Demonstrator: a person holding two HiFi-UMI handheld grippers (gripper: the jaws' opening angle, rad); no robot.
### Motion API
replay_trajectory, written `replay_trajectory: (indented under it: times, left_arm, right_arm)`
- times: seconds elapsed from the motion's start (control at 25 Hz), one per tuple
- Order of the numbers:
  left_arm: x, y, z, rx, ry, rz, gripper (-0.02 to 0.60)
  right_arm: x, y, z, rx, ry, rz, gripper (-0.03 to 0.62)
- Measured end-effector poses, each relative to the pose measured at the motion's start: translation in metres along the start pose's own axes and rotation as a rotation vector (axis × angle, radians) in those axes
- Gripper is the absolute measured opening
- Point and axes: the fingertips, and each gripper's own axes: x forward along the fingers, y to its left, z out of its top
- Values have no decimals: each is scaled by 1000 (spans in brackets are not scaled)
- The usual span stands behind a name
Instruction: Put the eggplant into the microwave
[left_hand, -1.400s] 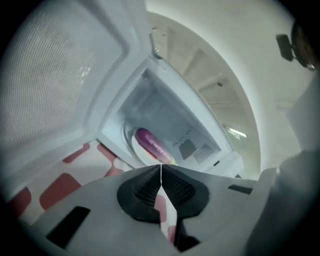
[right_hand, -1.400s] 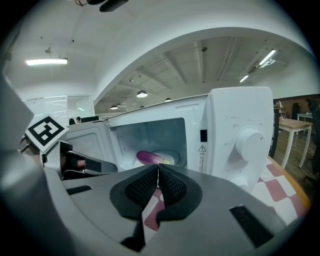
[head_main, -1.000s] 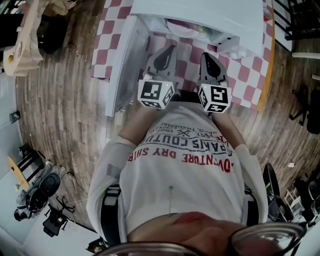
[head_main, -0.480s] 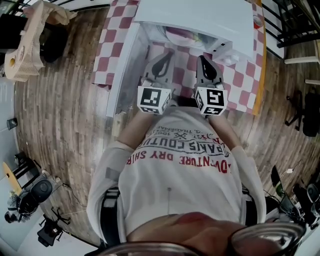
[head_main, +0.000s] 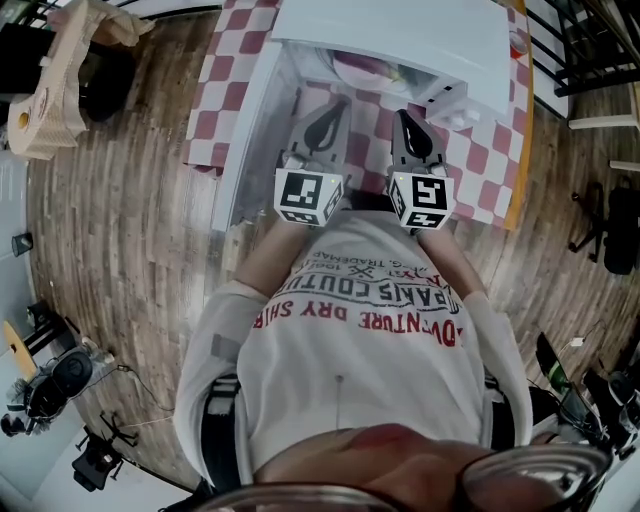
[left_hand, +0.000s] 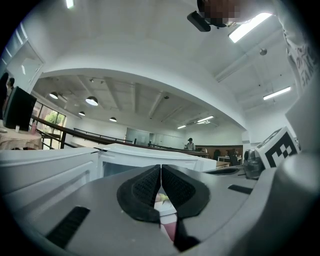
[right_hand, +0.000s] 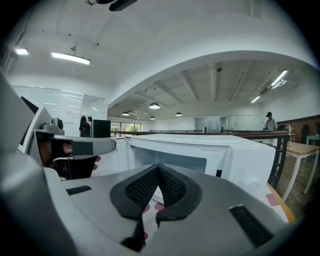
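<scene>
A white microwave (head_main: 400, 30) stands on the checkered table, its door (head_main: 245, 130) swung open to the left. Inside the opening a purplish thing with a green end (head_main: 365, 68) shows, which looks like the eggplant. My left gripper (head_main: 335, 105) and right gripper (head_main: 403, 118) hover side by side just in front of the opening. Both are shut with nothing between the pads. The left gripper (left_hand: 161, 172) points level at the microwave (left_hand: 140, 152). The right gripper (right_hand: 158, 170) faces the open cavity (right_hand: 170, 161), with the left gripper's body (right_hand: 75, 147) beside it.
The red-and-white cloth (head_main: 490, 150) covers the table, whose front edge is close to the person's body. A cardboard stand (head_main: 60, 70) sits on the wooden floor at the left. Black chairs (head_main: 600, 40) stand at the right. A railing (right_hand: 280, 137) runs behind the microwave.
Both grippers stay shut in front of the open microwave. The right one has lifted slightly, and the head view has shifted a little.
</scene>
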Motion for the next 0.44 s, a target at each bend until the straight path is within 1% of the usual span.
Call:
replay_trajectory:
  times: [0.44]
  left_arm:
    - [-2,-11,-3,25,19,-4,31]
  right_arm:
    - [-7,6,-5,-14,19,21,25]
